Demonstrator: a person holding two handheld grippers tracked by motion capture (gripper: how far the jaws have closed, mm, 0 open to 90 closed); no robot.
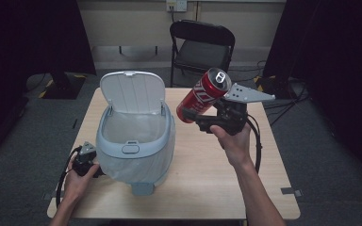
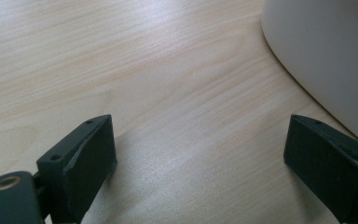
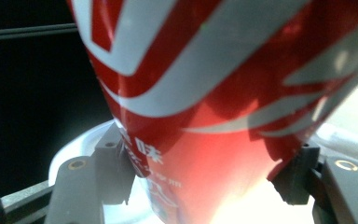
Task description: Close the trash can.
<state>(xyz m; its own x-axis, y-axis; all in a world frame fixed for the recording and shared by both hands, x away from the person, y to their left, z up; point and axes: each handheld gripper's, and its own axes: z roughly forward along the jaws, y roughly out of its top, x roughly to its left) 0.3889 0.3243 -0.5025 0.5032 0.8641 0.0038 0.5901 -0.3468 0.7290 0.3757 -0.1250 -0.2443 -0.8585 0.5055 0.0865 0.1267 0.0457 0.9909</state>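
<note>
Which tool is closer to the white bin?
The left tool is nearer, open and low on the table right beside the bin. The right tool is raised off to the bin's right, gripping a red can.

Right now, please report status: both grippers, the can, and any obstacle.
Right hand-held gripper shut on can, raised beside bin, lid open. Left hand-held gripper open, low by bin. Nothing in the way.

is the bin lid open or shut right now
Open. The trash bin's lid stands flipped up at the back, and the high view looks straight into the bin's lined inside.
</note>
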